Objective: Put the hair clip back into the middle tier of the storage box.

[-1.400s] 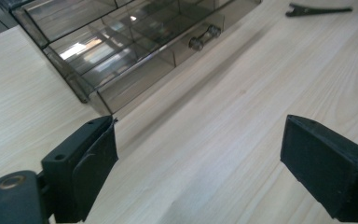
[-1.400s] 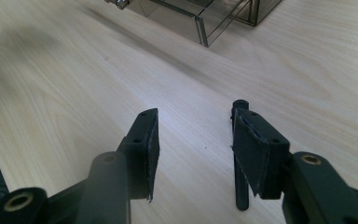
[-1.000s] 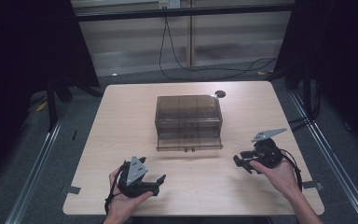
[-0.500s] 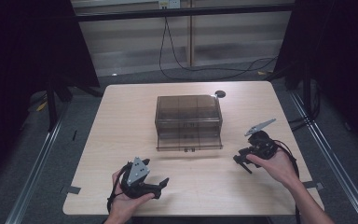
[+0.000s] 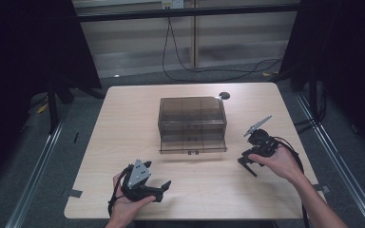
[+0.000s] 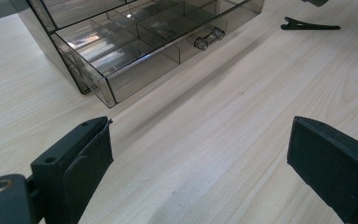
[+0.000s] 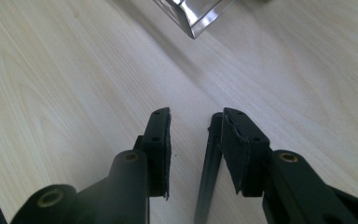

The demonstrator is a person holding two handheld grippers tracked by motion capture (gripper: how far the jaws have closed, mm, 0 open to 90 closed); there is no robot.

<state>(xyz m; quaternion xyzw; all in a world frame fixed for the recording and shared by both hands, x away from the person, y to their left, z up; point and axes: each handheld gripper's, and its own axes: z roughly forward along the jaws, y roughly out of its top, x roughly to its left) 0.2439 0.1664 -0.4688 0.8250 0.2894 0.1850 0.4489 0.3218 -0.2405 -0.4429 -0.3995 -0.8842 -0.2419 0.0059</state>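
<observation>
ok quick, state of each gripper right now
left gripper: open, empty
right gripper: open, fingers have just been closing, black clip between them, not pinched yet

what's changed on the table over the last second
The right gripper has slid in toward the drawer box and tipped down over the black hair clip; its jaws have just been closing, the clip between them, not clamped. The left gripper and box stayed put.

Both hands low over the near table, a gripper in each.
Left gripper point(image 5: 164, 187) rests in the left hand point(image 5: 126, 209), jaws spread wide, nothing between them. Right gripper point(image 5: 245, 165) tilts down in the right hand point(image 5: 278, 161); its jaws have just been closing, a narrow gap left, a thin black clip point(image 7: 208, 177) lying against the right-side jaw.
</observation>
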